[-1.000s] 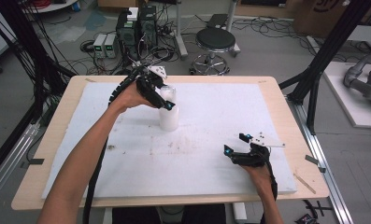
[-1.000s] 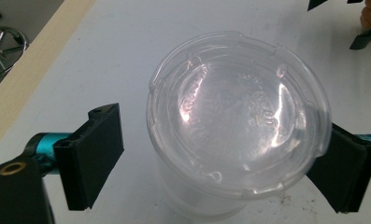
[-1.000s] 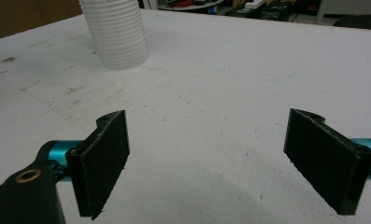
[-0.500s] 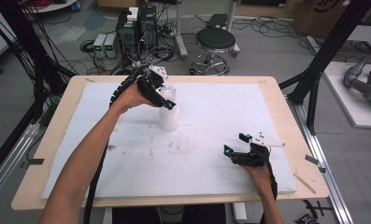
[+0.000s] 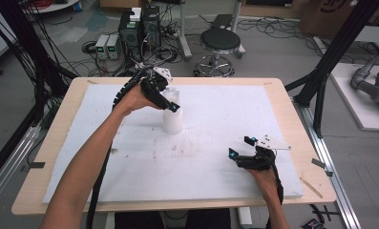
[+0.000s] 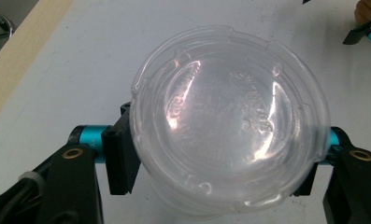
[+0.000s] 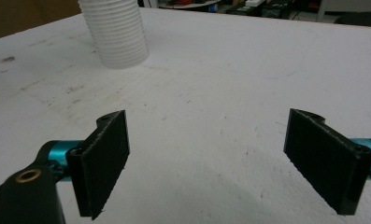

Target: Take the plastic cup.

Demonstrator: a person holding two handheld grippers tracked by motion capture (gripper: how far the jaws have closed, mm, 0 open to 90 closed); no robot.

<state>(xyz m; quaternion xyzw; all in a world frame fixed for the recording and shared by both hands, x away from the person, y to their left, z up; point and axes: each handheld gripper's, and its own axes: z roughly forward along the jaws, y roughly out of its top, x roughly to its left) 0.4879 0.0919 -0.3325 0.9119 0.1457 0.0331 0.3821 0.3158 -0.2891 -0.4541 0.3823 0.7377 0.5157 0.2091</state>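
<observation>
1. Presently we log our left gripper [image 6: 220, 168], jaws just closing, clamped around the clear ribbed plastic cup stack [image 5: 172, 117] upright mid-table [image 5: 215, 181].
2. Our right gripper [image 7: 220, 163]: wide open, empty, well apart.

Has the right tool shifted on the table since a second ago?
No. In the high view the right tool sits at the same spot near the white mat's front right corner, jaws open, the same distance from the stack of clear cups.
</observation>
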